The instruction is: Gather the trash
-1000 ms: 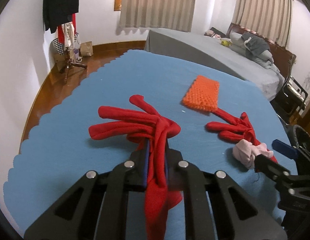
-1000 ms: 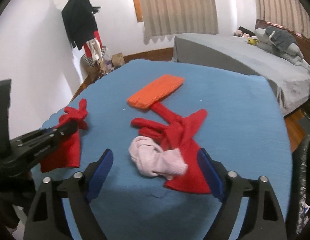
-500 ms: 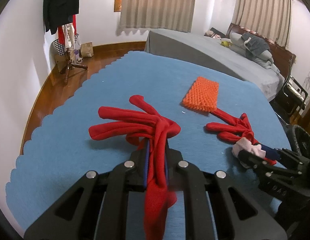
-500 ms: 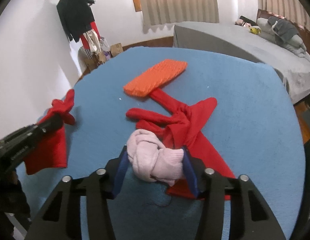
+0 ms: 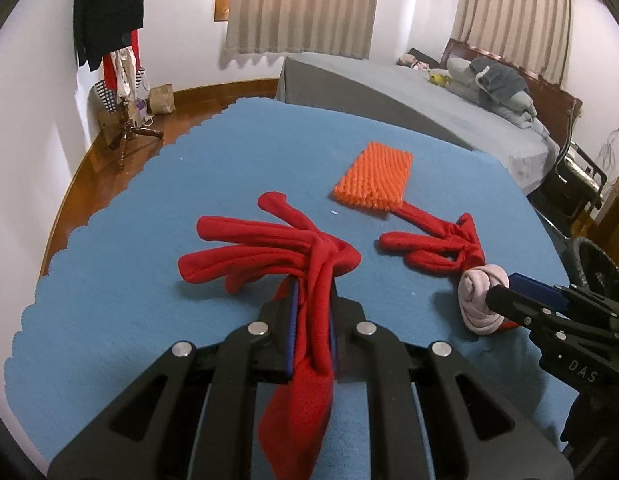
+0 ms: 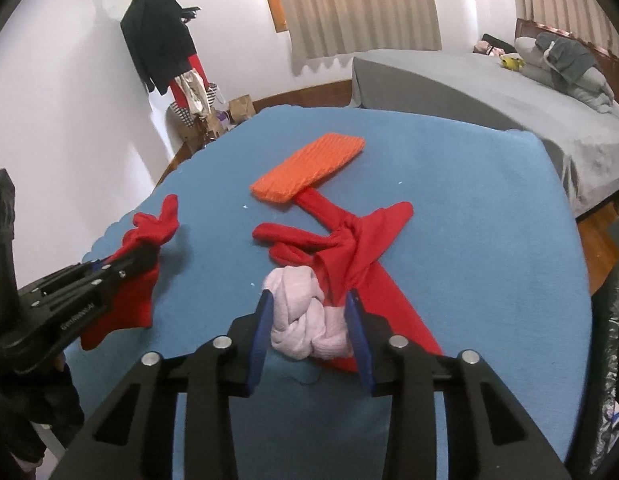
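While the blue cloth-covered table (image 5: 157, 200) fills both views, no bin or basket shows on it; at the right edge of the right wrist view a dark shape that may be a black bag (image 6: 613, 340) is cut off by the frame, too little of it visible to tell what it holds.

On to the cloth: 2 red gloves. The first red glove (image 5: 269, 248) is pinched at its cuff between the blue pads of the left gripper (image 5: 312, 312), jaws clamped tight on the fabric, the glove's fingers splayed forward on the table and the cuff hanging back over the gripper body. The second red glove (image 6: 349, 236) lies flat near the table's right side, 1 fingertip tucked under an orange knitted pad (image 6: 309, 168), so that tip is hidden.

And the smallest piece: a pale pink balled sock (image 6: 305, 320) sits on the second glove's cuff, right between the pads of the right gripper (image 6: 309, 320). Both blue pads press its sides, so the jaws are closed on it. Whether it is lifted off the glove is hard to make out.
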Tool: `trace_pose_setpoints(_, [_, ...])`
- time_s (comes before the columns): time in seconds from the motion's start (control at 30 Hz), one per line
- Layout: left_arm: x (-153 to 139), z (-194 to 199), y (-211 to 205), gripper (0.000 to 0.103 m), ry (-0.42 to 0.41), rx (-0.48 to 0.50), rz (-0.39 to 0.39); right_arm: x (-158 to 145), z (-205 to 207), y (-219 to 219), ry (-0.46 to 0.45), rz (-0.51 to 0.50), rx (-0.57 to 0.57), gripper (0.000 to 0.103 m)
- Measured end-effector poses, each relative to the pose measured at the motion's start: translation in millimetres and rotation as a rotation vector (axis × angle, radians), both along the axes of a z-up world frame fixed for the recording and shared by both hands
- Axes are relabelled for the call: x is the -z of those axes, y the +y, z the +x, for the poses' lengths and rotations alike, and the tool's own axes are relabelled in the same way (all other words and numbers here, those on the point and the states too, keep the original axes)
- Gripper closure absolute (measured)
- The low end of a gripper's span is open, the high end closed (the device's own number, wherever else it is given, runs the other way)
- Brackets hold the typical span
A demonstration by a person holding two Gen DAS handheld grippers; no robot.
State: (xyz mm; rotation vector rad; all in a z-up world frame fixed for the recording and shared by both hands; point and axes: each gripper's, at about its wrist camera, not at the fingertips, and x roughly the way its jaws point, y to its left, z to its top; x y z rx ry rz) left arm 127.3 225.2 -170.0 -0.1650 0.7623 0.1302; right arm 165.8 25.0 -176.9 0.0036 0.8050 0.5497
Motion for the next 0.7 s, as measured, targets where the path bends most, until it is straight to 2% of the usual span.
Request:
trace_pose_setpoints(0.1, [1,-1,1,0.092,0.004,-0.003,0.004,2,-1,7,0.007,0.0,-0.017,0.066])
trace_pose_setpoints(0.13, [2,-2,2,0.092,0.006,-0.006,0.006,3,-1,9,0.014,0.002,-0.022,0.061])
trace_pose_setpoints(0.3, [3,-7,10,0.092,0.012,-0.026,0.009,6,-8,23,0.009,-0.018,-0.043,0.048])
trace_pose_setpoints(0.5, [4,-14,19,0.092,0.013,-0.048,0.0,13,-4,37,-0.018,-0.073,-0.039,0.048])
trace_pose_setpoints(0.57, [3,-15,19,0.092,0.011,-0.051,-0.002,15,-2,40,-0.03,-0.1,-0.035,0.053])
trace_pose_setpoints(0.63, [2,-15,17,0.092,0.009,-0.052,-0.001,17,0,41,-0.043,-0.14,-0.031,0.066])
trace_pose_setpoints(0.7, [1,-15,16,0.092,0.007,-0.051,-0.001,15,1,36,-0.036,-0.114,-0.032,0.071])
